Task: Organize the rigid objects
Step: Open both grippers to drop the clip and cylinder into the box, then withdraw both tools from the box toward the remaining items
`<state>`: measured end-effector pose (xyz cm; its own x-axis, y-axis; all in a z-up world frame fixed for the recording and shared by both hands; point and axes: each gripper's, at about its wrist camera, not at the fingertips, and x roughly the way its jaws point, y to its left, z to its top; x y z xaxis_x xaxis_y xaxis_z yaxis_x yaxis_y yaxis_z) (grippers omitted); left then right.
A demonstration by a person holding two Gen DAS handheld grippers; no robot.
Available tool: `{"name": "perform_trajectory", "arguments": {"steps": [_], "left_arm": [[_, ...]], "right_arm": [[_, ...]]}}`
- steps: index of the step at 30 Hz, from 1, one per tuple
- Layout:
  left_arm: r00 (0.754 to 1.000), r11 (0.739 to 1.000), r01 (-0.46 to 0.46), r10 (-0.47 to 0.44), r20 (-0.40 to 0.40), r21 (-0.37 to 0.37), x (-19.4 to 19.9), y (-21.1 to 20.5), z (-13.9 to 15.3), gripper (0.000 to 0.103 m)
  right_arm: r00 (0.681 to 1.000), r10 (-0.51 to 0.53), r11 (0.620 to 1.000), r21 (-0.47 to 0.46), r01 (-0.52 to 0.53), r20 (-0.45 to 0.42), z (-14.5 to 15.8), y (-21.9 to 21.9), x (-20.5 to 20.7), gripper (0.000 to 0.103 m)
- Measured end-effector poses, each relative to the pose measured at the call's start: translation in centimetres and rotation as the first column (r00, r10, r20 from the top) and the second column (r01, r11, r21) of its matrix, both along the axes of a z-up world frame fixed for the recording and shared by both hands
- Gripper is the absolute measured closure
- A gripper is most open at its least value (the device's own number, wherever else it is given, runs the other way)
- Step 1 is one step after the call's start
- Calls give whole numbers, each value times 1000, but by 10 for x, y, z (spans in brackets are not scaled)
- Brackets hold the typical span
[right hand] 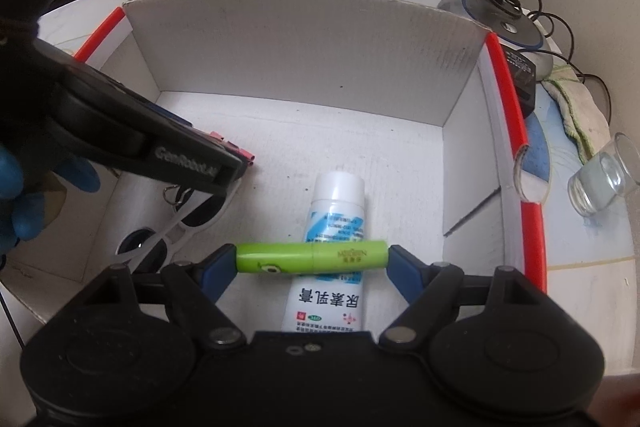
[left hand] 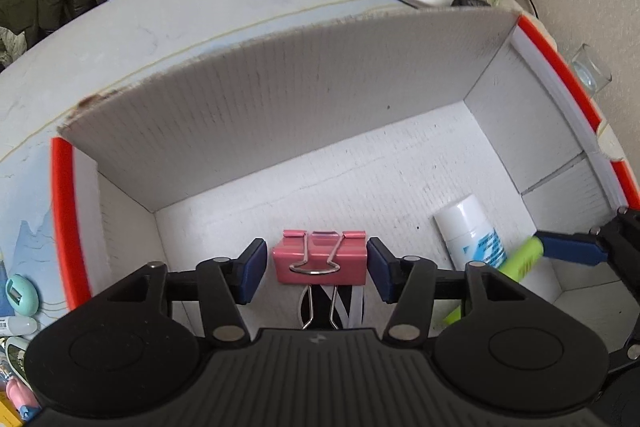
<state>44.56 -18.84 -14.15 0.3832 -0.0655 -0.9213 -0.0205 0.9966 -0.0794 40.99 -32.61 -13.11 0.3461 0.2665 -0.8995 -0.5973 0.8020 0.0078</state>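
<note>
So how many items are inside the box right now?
4: pink binder clip between the left gripper fingers, green tube in the right gripper, white cream tube beneath it, sunglasses front-left. Others may be hidden.

Left gripper side: "GenRobot.AI", white lettering
White tube label: "尿素乳膏", upside down, and "OTC" mark
Green stick: small brand print, not legible

Both wrist views close above box (shared).
</note>
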Motion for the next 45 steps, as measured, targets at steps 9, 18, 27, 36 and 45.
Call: {"name": "perform_trajectory", "arguments": {"steps": [9, 18, 27, 36, 45], "left_arm": [[996, 999, -3, 8, 90, -54, -21, 4, 30, 41], [980, 997, 10, 5, 199, -75, -60, 12, 69, 41], [955, 996, 27, -3, 296, -79, -104, 22, 100, 41], [929, 996, 31, 3, 370, -87, -152, 48, 121, 41], [909, 996, 1, 35, 416, -86, -201, 78, 125, 34]], "right_arm": [[999, -39, 998, 49, 38, 18, 14, -10, -11, 21], [993, -96, 988, 127, 87, 66, 42, -16, -32, 21], [986, -104, 977, 200, 76, 133, 72, -8, -65, 19], [975, -139, 960, 263, 91, 172, 93, 3, -100, 18], [963, -188, 935, 336, 115, 194, 100, 14, -138, 17]]}}
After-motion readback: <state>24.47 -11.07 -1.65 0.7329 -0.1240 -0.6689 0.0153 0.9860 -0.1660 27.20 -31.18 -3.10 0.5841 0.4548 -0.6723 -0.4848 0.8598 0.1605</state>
